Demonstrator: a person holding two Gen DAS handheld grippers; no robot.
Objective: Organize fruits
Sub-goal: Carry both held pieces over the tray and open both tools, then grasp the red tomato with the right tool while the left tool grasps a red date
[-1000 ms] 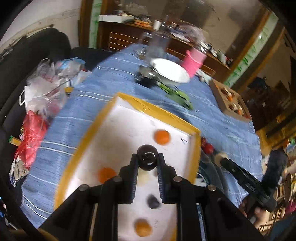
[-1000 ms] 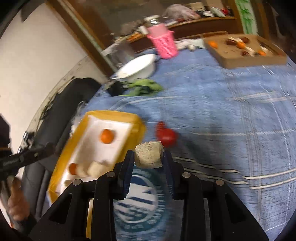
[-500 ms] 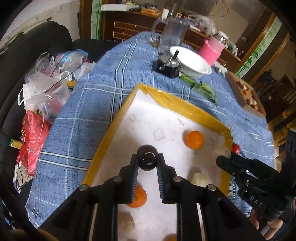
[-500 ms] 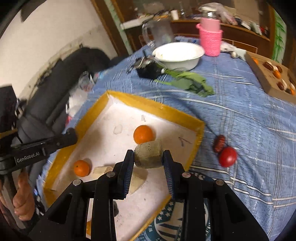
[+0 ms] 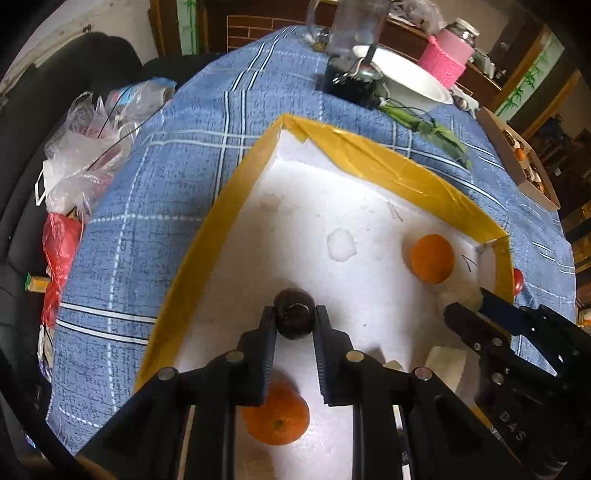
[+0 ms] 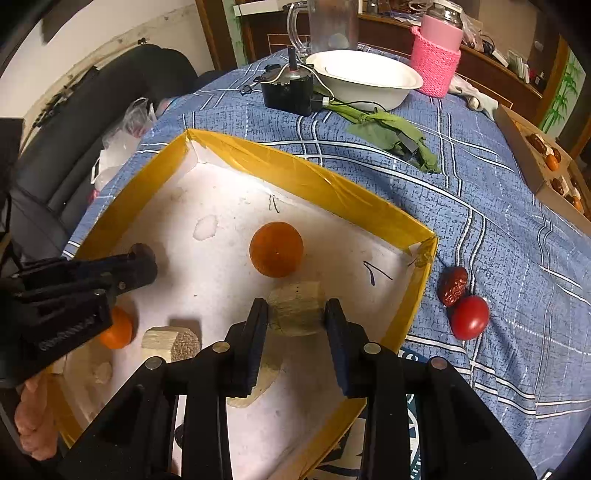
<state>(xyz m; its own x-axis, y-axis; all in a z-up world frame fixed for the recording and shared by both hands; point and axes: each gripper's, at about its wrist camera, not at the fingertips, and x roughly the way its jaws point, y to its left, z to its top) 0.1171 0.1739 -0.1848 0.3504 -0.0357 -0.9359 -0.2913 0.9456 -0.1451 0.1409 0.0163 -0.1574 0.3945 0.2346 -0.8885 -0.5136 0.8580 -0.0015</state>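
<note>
A white foam tray with a yellow taped rim lies on the blue checked cloth. My left gripper points down over the tray's left half. A dark round fruit sits between its pads, which still touch it while the jaws are opening. My right gripper is shut on a pale cylindrical chunk over the tray's right part. Two oranges and another pale chunk lie in the tray. A red date and a red tomato rest on the cloth right of the rim.
Behind the tray stand a white bowl, a black device, a glass jug and a pink-sleeved jar. Green leaves lie nearby. A cardboard box of fruit is at far right. Plastic bags are piled left of the table.
The right gripper swung left from above the cloth to over the tray with its chunk. The left gripper sank closer to the tray floor, still holding the dark fruit.
</note>
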